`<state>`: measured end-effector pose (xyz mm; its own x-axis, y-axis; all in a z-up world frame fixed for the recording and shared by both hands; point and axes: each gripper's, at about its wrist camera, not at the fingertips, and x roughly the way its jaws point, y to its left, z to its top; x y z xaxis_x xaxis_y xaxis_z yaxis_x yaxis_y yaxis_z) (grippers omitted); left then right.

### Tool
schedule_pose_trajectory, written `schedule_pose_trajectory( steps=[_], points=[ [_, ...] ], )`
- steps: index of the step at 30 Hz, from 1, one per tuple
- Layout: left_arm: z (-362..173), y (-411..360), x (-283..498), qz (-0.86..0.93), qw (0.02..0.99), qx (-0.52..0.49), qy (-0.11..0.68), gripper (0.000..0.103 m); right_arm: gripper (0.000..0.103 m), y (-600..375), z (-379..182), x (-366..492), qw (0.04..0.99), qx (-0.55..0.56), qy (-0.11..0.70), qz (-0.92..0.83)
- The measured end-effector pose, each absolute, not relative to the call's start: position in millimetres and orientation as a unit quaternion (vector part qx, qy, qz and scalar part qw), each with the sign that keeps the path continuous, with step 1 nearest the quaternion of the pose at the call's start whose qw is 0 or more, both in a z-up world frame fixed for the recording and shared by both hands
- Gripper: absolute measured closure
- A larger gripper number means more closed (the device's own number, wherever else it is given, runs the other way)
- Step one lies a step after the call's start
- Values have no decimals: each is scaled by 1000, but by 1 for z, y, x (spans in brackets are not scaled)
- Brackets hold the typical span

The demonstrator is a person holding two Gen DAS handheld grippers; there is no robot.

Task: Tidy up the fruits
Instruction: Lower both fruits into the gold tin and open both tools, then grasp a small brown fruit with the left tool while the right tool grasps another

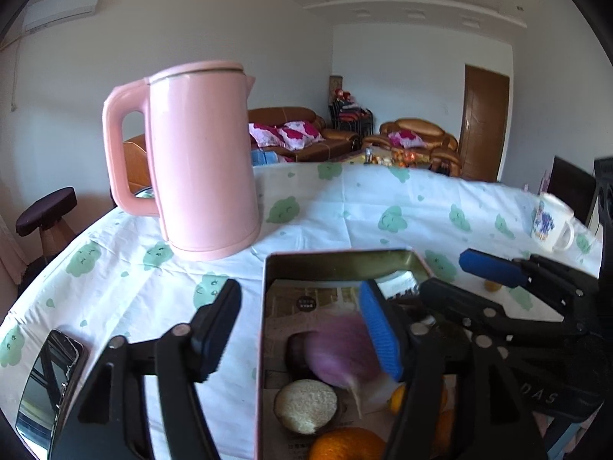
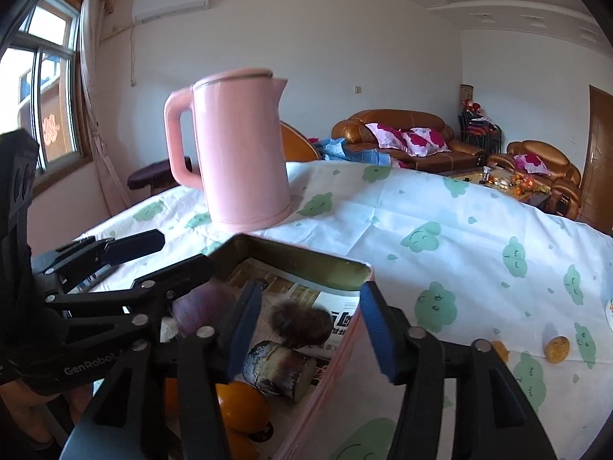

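A pink tin [image 1: 268, 268] with a gold inside, lined with newspaper, lies on the cloud-print cloth. It holds an orange [image 1: 345, 444], a cut cane piece [image 1: 306, 406] and a dark fruit [image 1: 297, 350]. My left gripper [image 1: 299, 329] is open astride the tin's left wall. A blurred purple fruit [image 1: 341, 352] lies by its blue right pad, and the other pad stands well clear of it. My right gripper [image 2: 310, 329] is open astride the tin's right wall [image 2: 345, 349]. A blurred dark fruit [image 2: 299, 324] sits between its pads, touching neither. The cane piece [image 2: 276, 368] and oranges [image 2: 241, 406] lie below.
A pink kettle [image 1: 199, 161] stands just behind the tin. A phone [image 1: 49, 379] lies at the near left and a printed mug [image 1: 551, 226] at the far right. Two small yellow fruits [image 2: 557, 349] rest on the cloth right of the tin. The table's far edge drops toward sofas.
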<state>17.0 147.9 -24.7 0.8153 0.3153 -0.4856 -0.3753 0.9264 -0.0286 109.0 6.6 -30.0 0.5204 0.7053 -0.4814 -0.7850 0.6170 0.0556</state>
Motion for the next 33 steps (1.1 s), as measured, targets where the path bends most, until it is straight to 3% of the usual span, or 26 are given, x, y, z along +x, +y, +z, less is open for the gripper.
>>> schedule_pose_trajectory(
  steps=[2, 4, 13, 24, 33],
  points=[
    [-19, 146, 13, 187, 953, -67, 229, 18, 40, -2, -24, 111, 870, -73, 236, 428],
    [-13, 142, 10, 181, 956, -71, 217, 11, 38, -15, -17, 112, 874, -67, 234, 421],
    [0, 76, 35, 112, 970, -32, 214, 10, 38, -102, -5, 152, 918, -89, 249, 297],
    [-16, -15, 112, 34, 964, -6, 263, 6, 38, -165, -41, 221, 922, -45, 328, 202],
    [-36, -8, 130, 68, 955, 6, 290, 6, 38, -172, -49, 244, 914, -16, 354, 198]
  ],
)
